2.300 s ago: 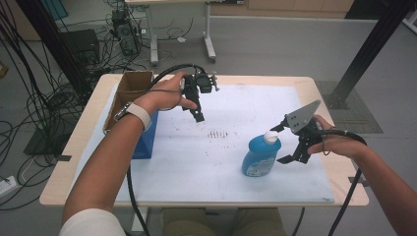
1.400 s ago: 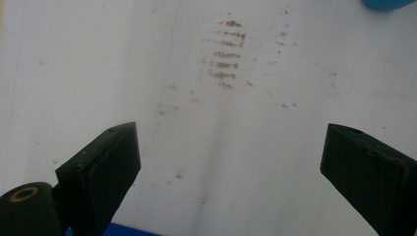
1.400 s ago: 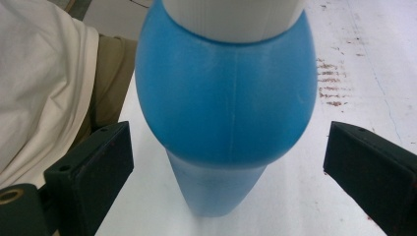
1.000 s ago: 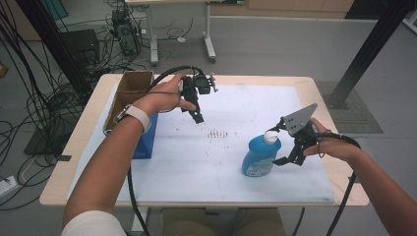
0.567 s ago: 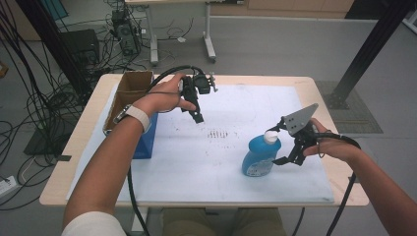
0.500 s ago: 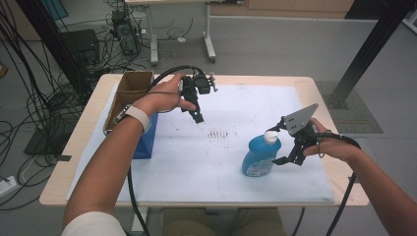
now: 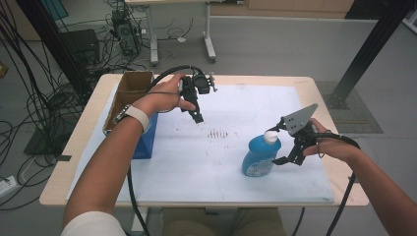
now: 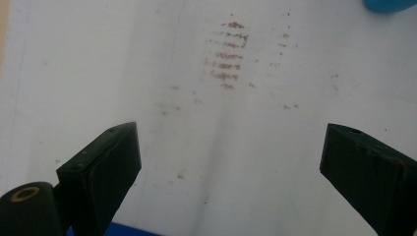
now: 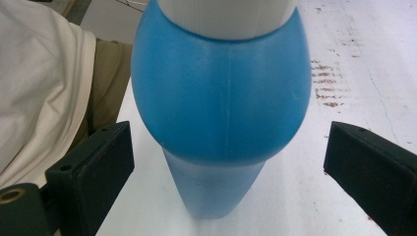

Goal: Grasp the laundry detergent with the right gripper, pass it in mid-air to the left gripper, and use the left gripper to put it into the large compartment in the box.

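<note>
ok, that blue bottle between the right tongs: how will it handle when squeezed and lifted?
The blue bottle looks like smooth plastic, so probably slick, with walls that may give. Its rounded shoulder bulges above a narrower body, so open right tongs closing there could slide. Standing tall on the table, it may tip if nudged high.

Blue bottle (image 9: 221, 98) cut off at top edge in right gripper view, cap mostly out of frame. Label (image 7: 254, 169) on bottle too small to read in high view. Cardboard box (image 7: 129, 93) interior hidden behind left forearm. Blue sliver (image 8: 388, 4) at corner of left gripper view, cropped.
</note>
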Demonstrator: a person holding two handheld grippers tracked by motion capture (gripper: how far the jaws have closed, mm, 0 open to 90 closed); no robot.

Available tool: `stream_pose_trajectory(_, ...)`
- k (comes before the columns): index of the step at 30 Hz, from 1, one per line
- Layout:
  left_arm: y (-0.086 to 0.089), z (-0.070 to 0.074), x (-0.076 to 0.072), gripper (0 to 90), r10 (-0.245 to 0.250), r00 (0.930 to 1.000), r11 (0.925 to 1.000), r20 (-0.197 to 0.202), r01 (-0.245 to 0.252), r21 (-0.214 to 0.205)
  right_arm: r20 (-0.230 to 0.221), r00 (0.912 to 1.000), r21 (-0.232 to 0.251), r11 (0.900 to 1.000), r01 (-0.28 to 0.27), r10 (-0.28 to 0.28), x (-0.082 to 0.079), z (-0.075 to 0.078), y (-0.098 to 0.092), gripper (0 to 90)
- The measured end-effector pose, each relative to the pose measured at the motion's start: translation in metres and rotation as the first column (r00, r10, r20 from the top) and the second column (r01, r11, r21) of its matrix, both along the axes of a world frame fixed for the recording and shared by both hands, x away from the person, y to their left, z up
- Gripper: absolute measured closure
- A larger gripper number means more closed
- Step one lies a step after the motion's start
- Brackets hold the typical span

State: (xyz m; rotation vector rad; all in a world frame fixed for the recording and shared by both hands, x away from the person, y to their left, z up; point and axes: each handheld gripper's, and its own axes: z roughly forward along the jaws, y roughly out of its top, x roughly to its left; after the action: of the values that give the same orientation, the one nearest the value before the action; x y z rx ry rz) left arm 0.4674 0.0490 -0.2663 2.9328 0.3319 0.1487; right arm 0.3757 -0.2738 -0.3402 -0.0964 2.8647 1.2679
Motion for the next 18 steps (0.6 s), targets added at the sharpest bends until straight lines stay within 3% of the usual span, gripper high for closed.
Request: stream_pose_trajectory(18,0.0007,-0.0006,0.0001,8.8,-0.001,1.0000,1.0000,0.000,0.001,0.001,-0.004,1.0000,-0.002,1.0000,0.001,-0.001,0.0003,-0.0014,-0.0010,4.5)
